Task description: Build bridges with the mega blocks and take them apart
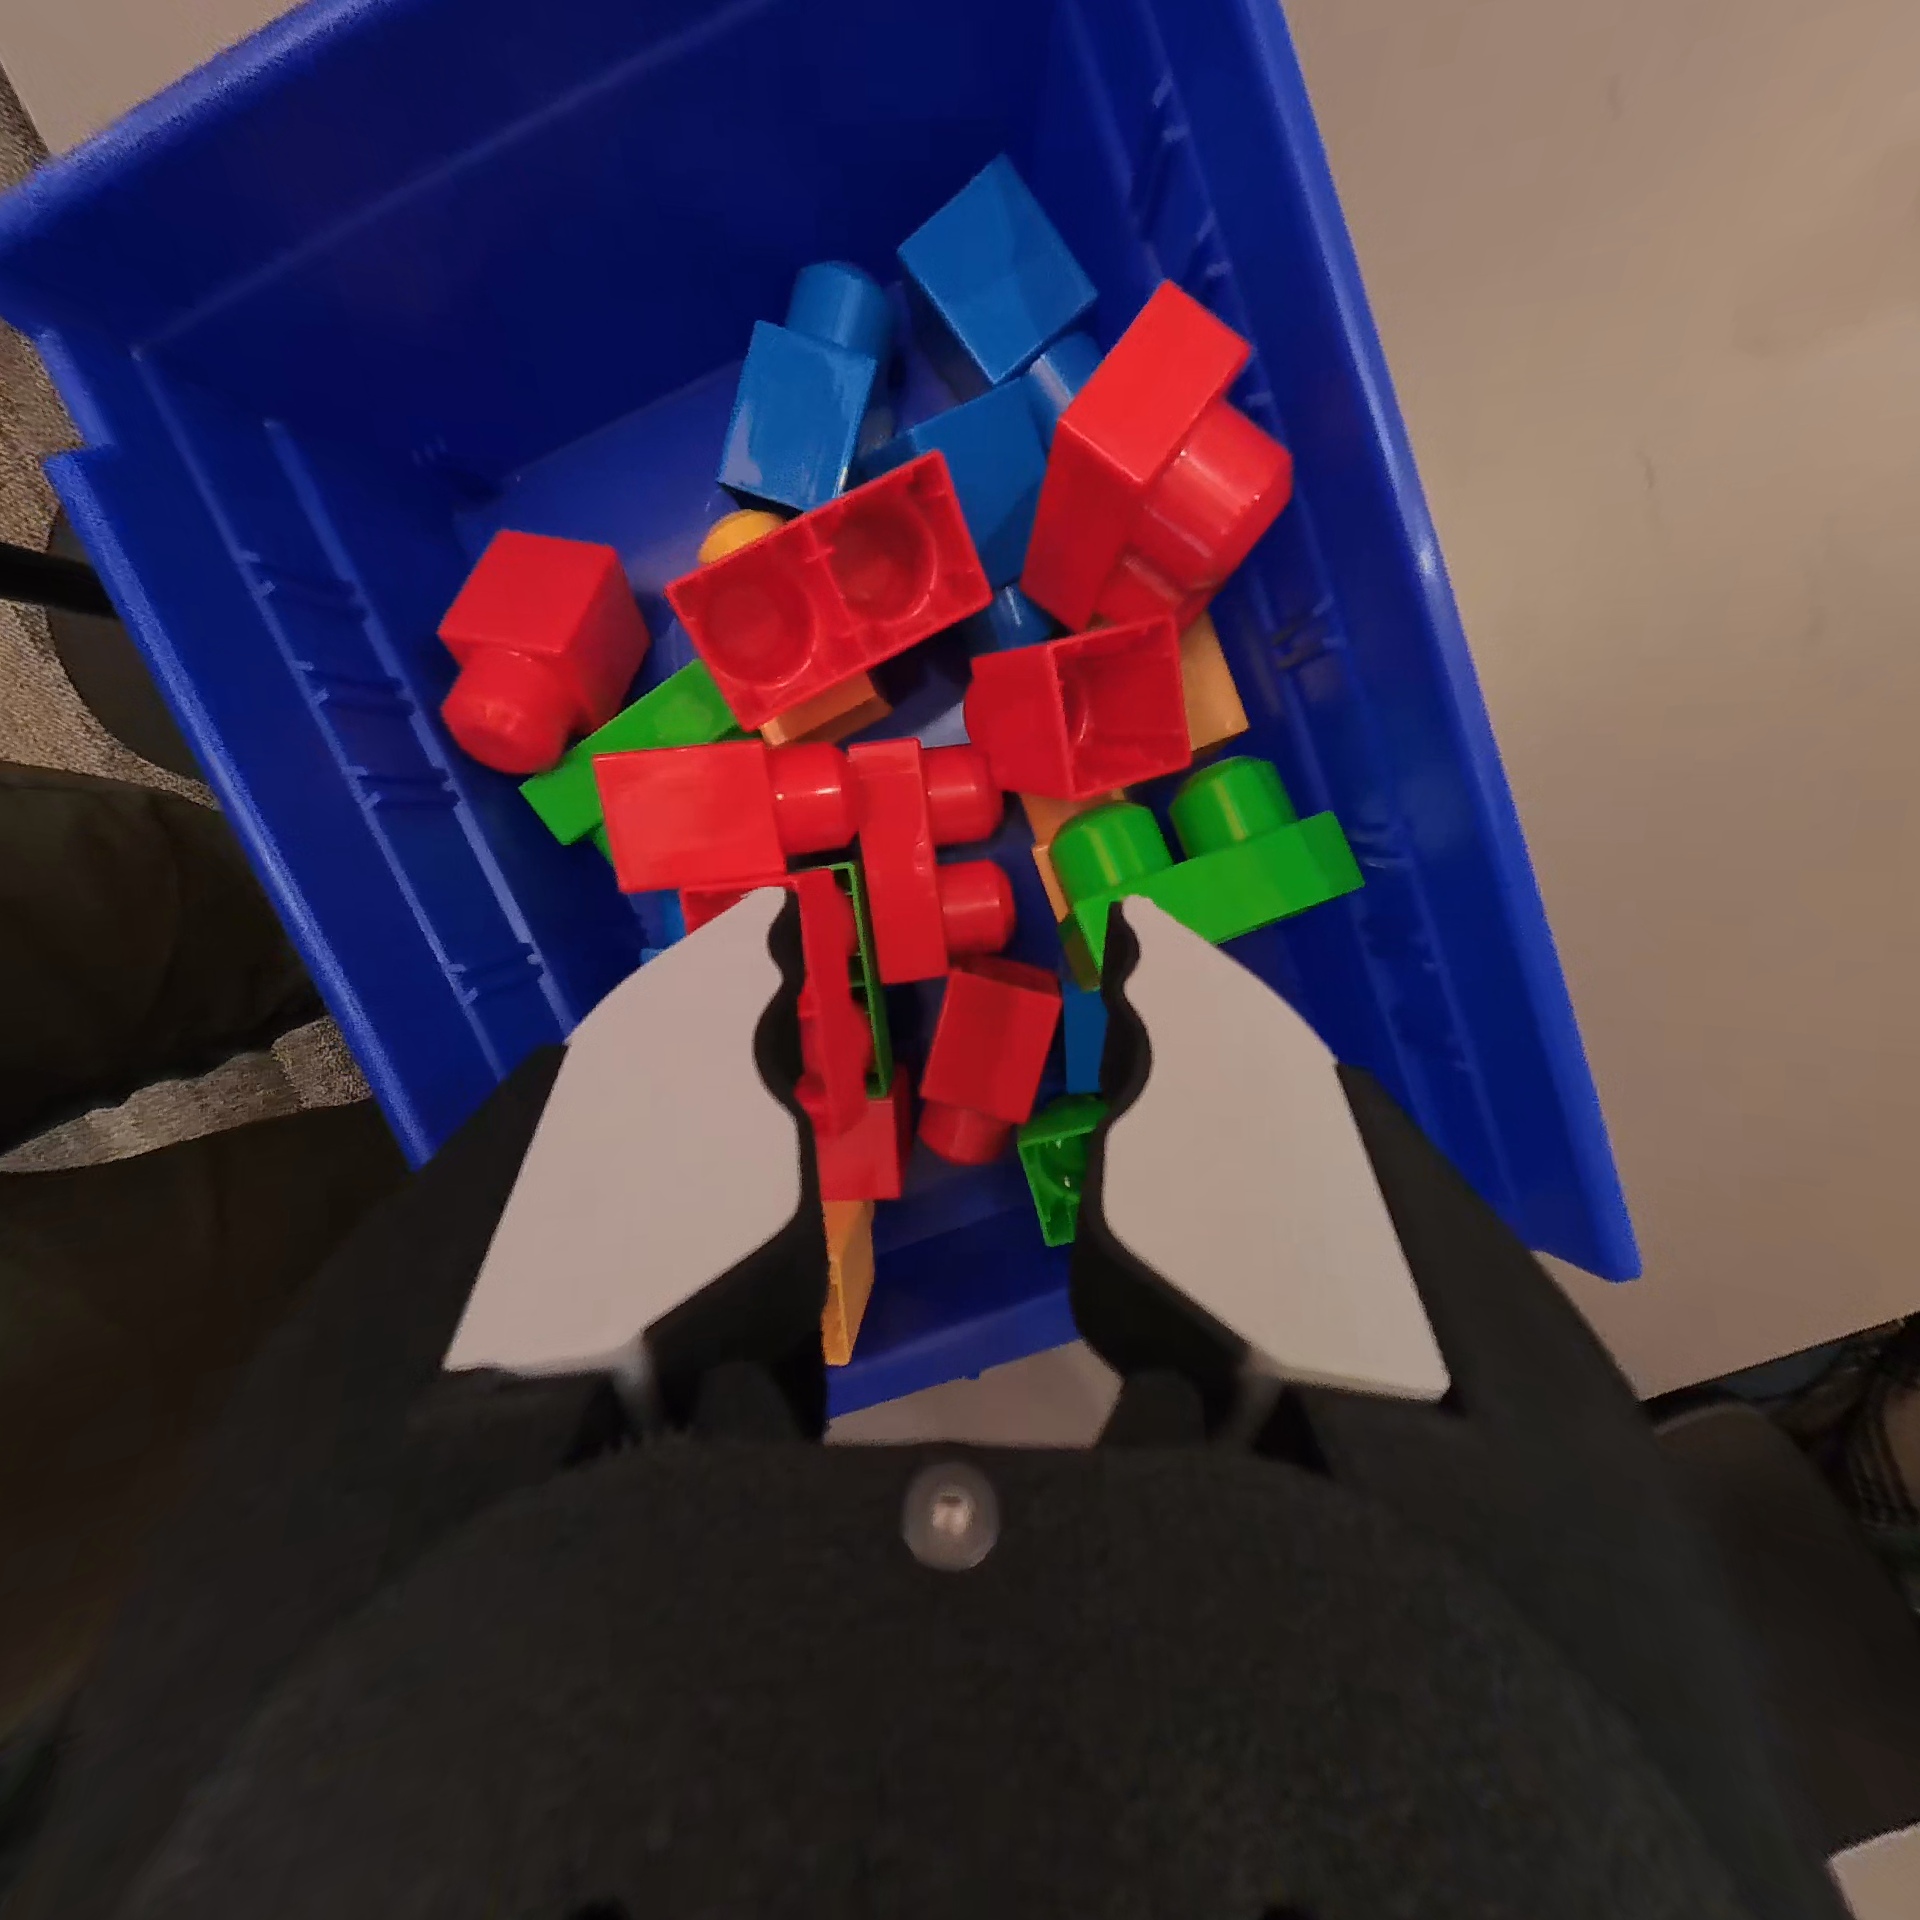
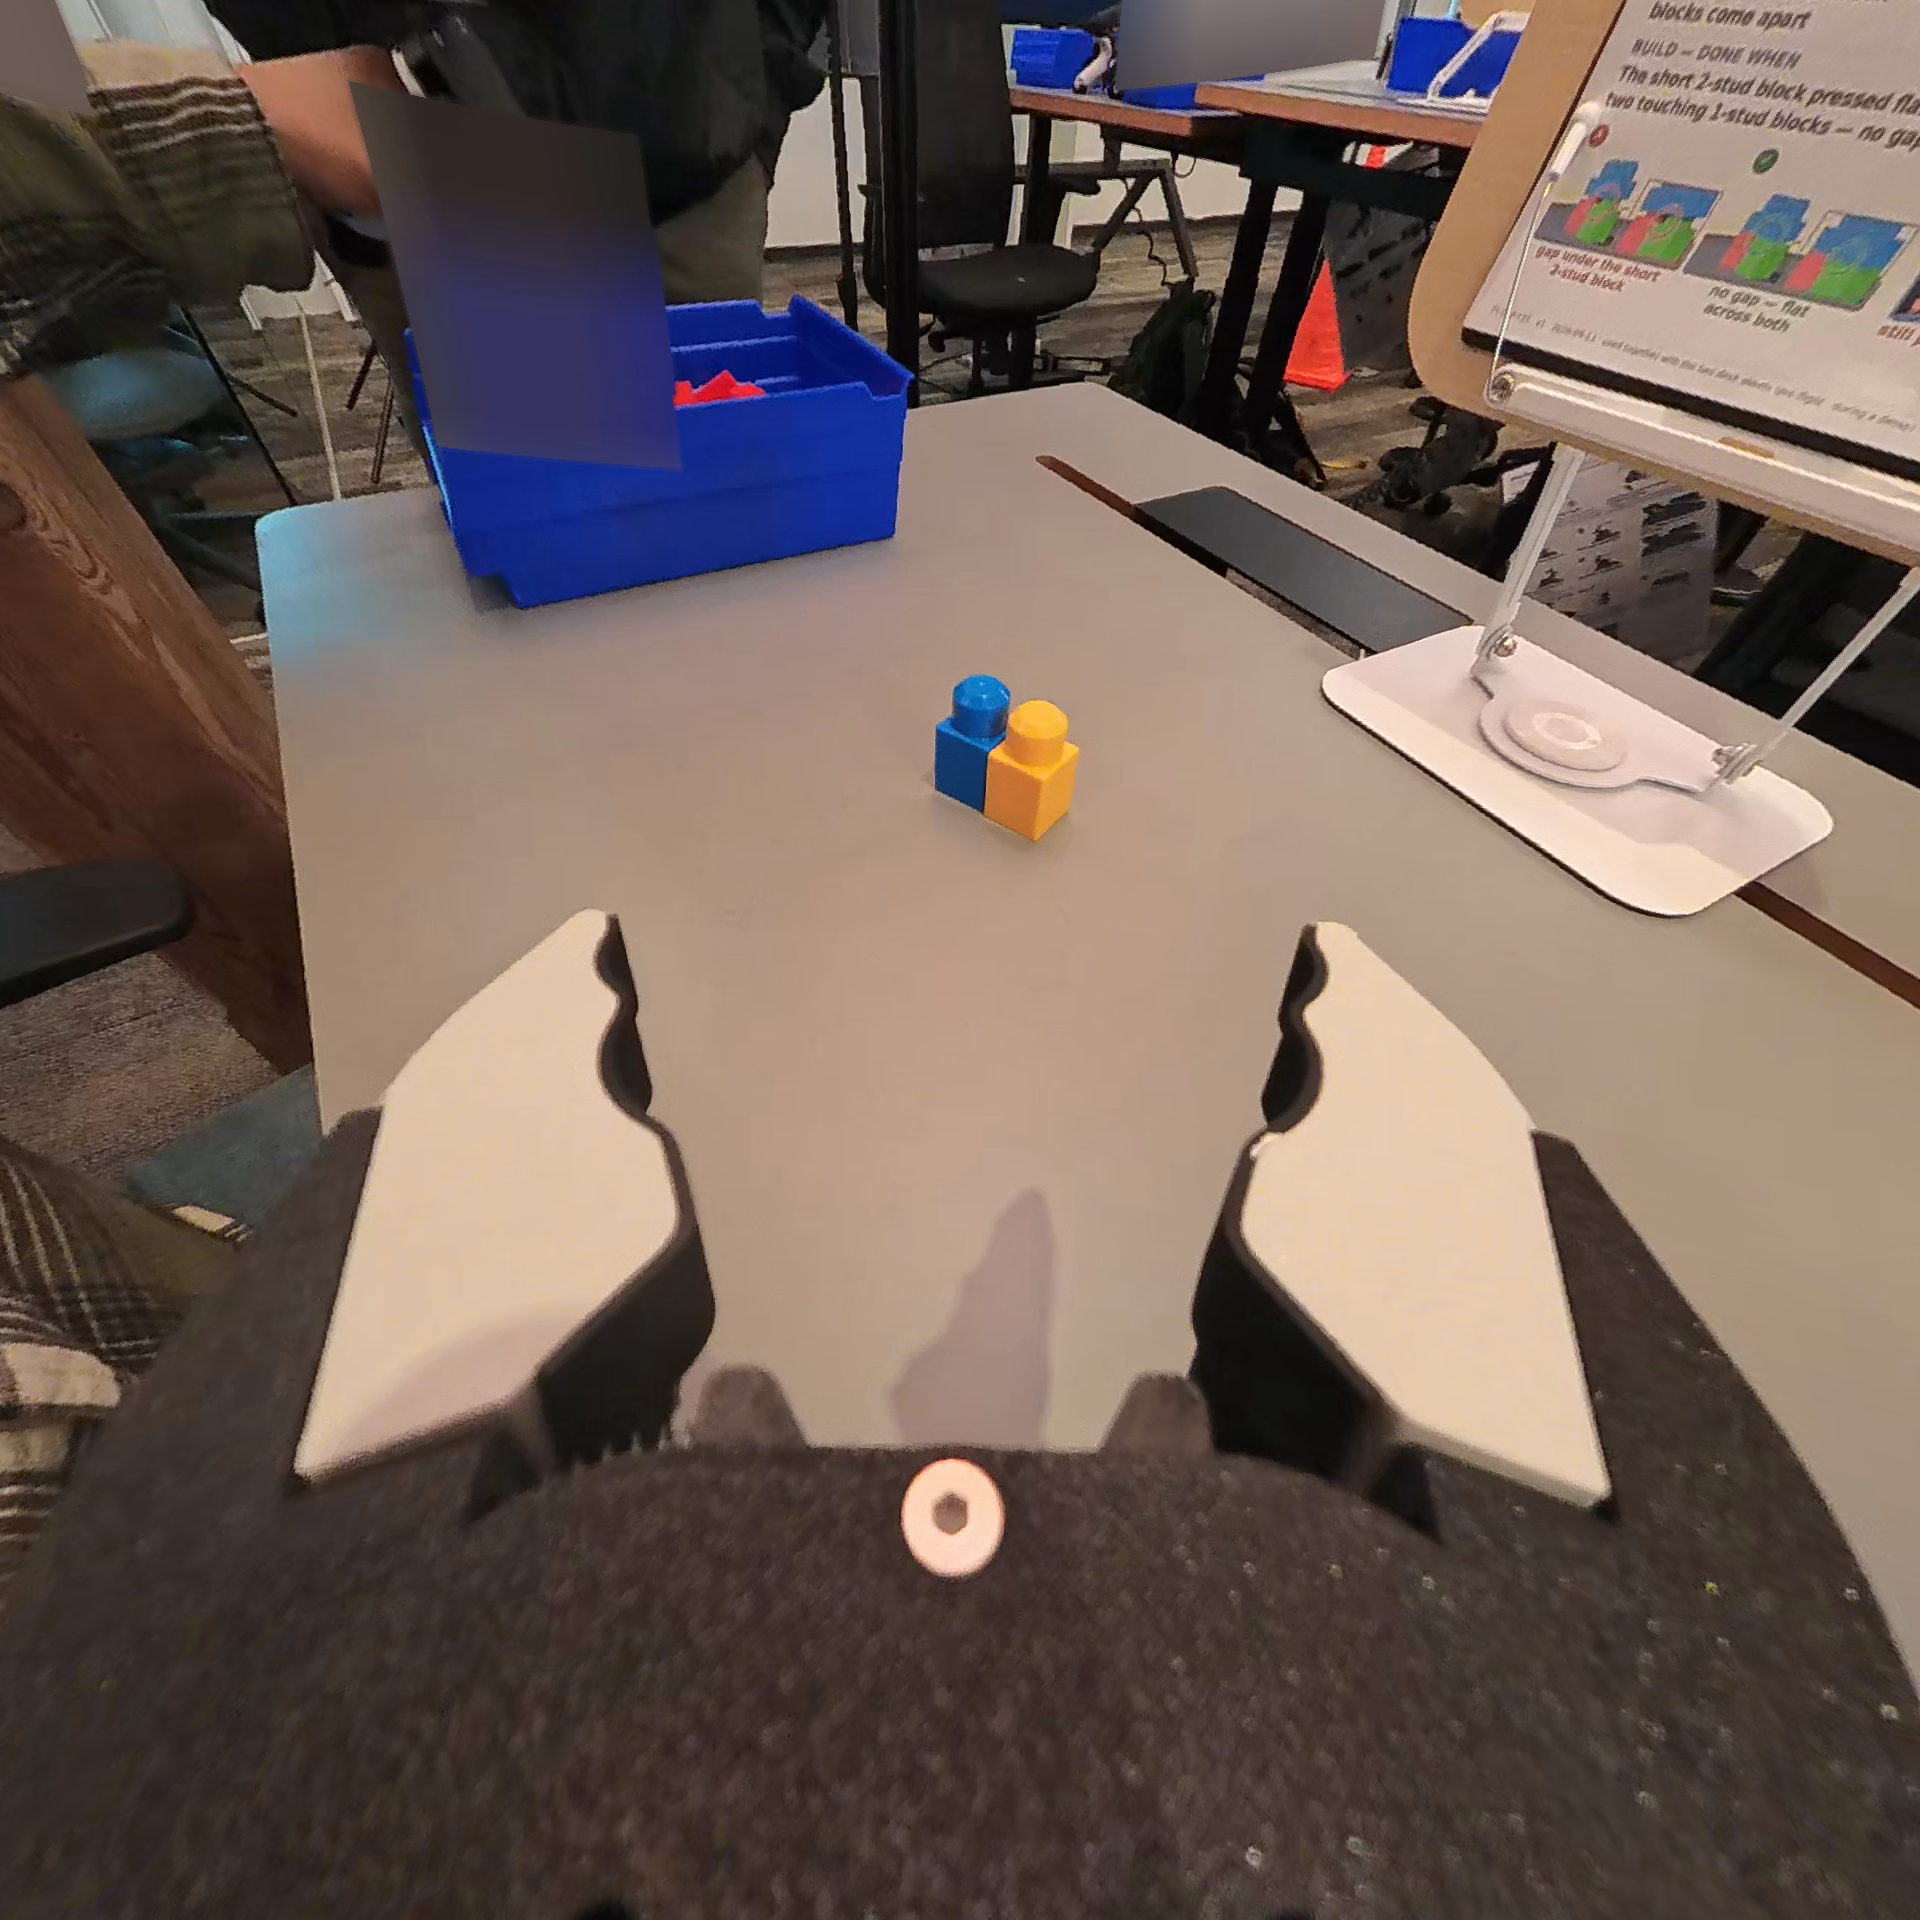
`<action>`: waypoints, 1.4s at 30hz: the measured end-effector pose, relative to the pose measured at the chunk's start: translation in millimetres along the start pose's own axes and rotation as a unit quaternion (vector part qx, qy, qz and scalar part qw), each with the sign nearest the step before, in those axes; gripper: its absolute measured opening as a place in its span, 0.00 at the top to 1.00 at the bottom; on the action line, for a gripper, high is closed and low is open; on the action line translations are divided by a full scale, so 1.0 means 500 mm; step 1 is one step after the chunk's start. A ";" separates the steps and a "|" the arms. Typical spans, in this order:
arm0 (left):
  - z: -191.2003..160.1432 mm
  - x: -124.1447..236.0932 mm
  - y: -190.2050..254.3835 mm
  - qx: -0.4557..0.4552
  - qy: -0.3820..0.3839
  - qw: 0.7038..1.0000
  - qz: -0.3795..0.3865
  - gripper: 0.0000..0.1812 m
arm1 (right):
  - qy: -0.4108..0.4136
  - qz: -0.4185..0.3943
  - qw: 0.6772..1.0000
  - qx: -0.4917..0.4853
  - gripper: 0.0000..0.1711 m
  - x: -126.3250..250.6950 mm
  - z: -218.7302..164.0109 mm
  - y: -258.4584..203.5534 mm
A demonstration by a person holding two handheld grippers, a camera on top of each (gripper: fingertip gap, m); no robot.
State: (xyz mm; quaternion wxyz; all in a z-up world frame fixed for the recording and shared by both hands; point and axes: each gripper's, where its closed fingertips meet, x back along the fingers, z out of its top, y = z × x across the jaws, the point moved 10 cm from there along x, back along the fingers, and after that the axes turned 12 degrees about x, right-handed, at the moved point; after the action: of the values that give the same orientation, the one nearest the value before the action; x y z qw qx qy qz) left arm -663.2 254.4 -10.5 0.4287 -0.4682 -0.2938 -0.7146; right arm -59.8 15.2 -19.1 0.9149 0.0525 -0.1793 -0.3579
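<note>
In the left wrist view a blue bin [image 1: 343, 582] holds several red, blue, green and orange mega blocks. My left gripper [image 1: 945, 920] is open and points down into the bin, its tips on either side of a short red two-stud block [image 1: 902, 873] that lies on its side. In the right wrist view a blue one-stud block [image 2: 968, 740] and a yellow one-stud block [image 2: 1033, 769] stand upright and touching on the grey table [image 2: 665, 790]. My right gripper [image 2: 961, 935] is open and empty, low over the table, short of the pair.
The blue bin [image 2: 727, 499] sits at the table's far left corner, partly behind a blurred patch. A white stand [image 2: 1579, 769] with an instruction board is at the right, a black flat pad [image 2: 1288, 561] beyond it. A wooden post stands at the left edge. Chairs and desks are behind.
</note>
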 end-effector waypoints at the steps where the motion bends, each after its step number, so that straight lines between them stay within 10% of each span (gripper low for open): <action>1: 0.000 0.002 -0.001 0.004 0.004 1.000 0.000 0.70 | 0.000 -0.001 1.000 -0.001 0.32 0.002 -0.001 0.001; 42: -0.073 -0.004 -0.019 0.005 -0.102 0.992 -0.072 0.77 | -0.014 0.031 0.999 0.005 0.32 -0.071 0.036 -0.054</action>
State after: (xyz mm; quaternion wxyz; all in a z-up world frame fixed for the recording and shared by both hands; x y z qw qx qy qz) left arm -686.5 229.4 -26.8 0.3462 -0.5143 -0.3722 -0.6907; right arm -107.7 19.9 -18.6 0.9226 0.0466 -0.1954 -0.3292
